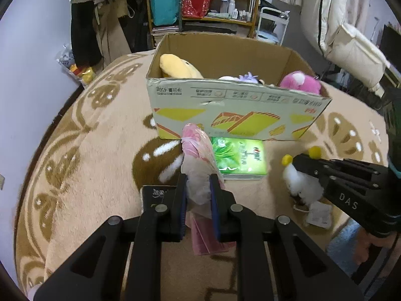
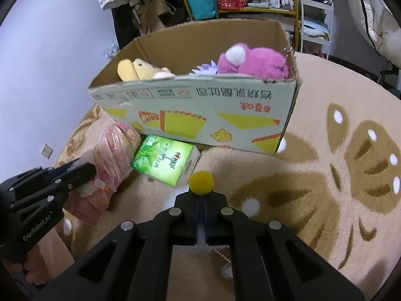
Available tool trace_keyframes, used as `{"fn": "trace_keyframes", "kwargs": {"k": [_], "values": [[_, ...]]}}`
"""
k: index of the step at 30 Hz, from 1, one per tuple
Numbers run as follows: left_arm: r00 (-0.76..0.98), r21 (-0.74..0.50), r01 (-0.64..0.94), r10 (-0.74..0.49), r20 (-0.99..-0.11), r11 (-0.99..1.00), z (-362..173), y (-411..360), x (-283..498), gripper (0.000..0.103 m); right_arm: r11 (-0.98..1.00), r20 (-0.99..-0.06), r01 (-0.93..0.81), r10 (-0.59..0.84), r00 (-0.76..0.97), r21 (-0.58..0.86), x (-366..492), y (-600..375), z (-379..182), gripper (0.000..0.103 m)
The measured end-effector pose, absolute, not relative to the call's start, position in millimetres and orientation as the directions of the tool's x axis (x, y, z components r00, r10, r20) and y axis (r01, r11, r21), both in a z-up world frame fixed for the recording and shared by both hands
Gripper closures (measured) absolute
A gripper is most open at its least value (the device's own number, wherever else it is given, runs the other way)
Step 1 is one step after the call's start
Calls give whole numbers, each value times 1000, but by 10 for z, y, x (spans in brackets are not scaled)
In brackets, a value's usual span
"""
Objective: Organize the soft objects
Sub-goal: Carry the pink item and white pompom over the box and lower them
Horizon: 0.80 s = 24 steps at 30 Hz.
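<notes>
Left tongs: your left gripper is pinched narrow on the crinkled clear wrap of a pink tissue pack; the pack's long axis runs up and away from the jaws toward the box.
Right tongs: your right gripper is clamped nearly closed on a small white plush toy with yellow pom-poms; one pom-pom sits just above the fingertips and the white body hangs under the jaws.
Key relation: the cardboard box stands ahead of both tongs, open side up, its printed front wall facing you. Its rim looks higher than both held things, so each likely has to rise over that wall before release.
Nearer hand: neither is clearly nearer; the left pack's far end lies just in front of the wall.
Still on the blanket: a green tissue pack, a glossy rectangular block, lies flat against the box's foot, between your two tongs.
Inside the box: a yellow plush at left and a pink plush at right, both fuzzy and rounded.
Surface: a deep-pile beige blanket with brown patterns.
</notes>
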<state>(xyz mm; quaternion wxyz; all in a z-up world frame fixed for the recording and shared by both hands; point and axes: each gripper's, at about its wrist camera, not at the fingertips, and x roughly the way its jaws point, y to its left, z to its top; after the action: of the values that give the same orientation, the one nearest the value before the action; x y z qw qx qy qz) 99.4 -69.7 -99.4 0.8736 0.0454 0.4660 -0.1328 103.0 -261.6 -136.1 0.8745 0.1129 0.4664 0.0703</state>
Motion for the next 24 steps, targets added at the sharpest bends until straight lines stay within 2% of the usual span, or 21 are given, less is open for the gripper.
{"fn": "trace_keyframes", "kwargs": {"k": [6, 11, 18, 24], "values": [[566, -24, 268, -178, -805, 963, -853, -668, 912, 88, 954, -730, -20, 243, 639, 300, 870, -2649, -1050, 99], [600, -39, 265, -197, -775, 964, -669, -648, 858, 88, 964, -673, -35, 210, 709, 264, 748, -2643, -742, 99], [677, -67, 273, -241, -696, 960, -266, -588, 758, 88, 968, -598, -65, 201, 776, 240, 707, -2597, -384, 99], [735, -22, 274, -224, -640, 961, 19, -681, 877, 88, 976, -536, -81, 181, 825, 204, 816, -2566, -20, 99]]}}
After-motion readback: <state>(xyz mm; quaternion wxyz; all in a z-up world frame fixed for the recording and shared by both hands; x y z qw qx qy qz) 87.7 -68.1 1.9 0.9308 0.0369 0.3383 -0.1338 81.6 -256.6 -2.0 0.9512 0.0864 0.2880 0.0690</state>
